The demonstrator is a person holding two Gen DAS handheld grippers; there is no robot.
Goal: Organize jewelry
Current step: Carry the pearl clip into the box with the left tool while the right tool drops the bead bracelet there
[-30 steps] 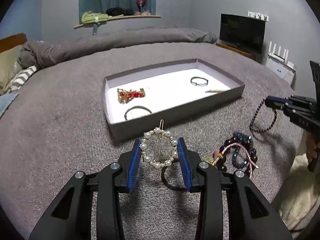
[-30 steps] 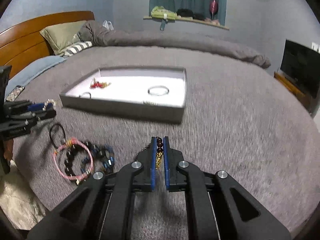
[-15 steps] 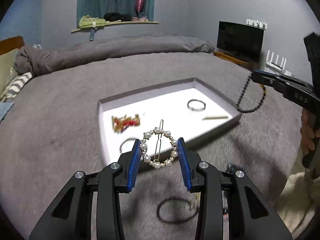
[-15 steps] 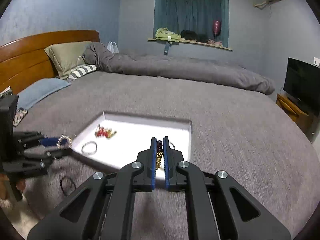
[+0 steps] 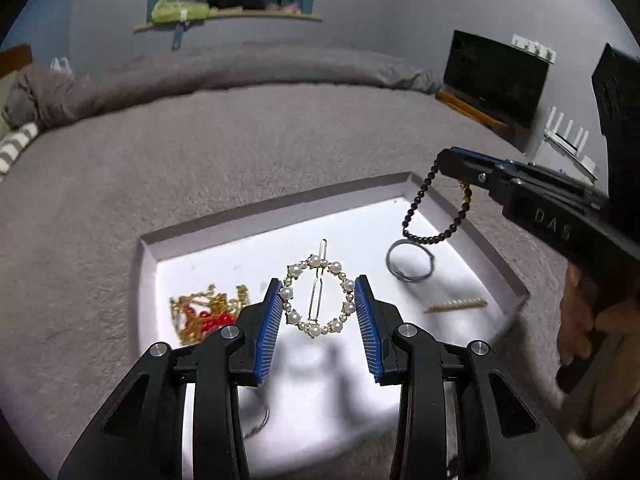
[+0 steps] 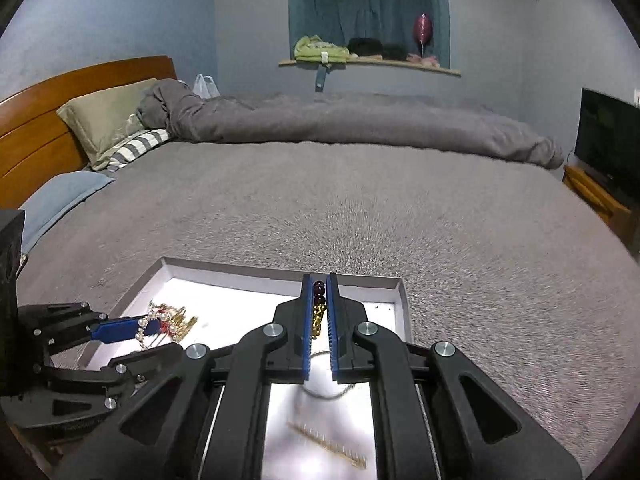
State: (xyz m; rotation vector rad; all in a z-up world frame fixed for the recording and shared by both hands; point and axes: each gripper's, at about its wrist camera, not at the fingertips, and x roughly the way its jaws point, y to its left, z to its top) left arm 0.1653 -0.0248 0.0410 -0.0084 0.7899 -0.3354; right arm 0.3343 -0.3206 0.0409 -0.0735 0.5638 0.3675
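- Left claw (image 5: 318, 304) pinches a round pearl hair clip (image 5: 317, 291) between its blue pads, above the white tray (image 5: 148, 256).
- Right claw (image 6: 319, 326) is clamped on a dark beaded bracelet (image 5: 434, 216), dangling over the tray's far corner.
- Beyond, a silver bangle (image 5: 410, 265) lies inside on the grey bed (image 5: 200, 152).

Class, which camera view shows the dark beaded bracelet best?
The left wrist view: the dark beaded bracelet hangs as a full loop from the right gripper. The right wrist view shows only a few beads between the pads.

Glossy pearl hairpin (image 5: 317, 291), fuzzy bedspread (image 5: 200, 168)
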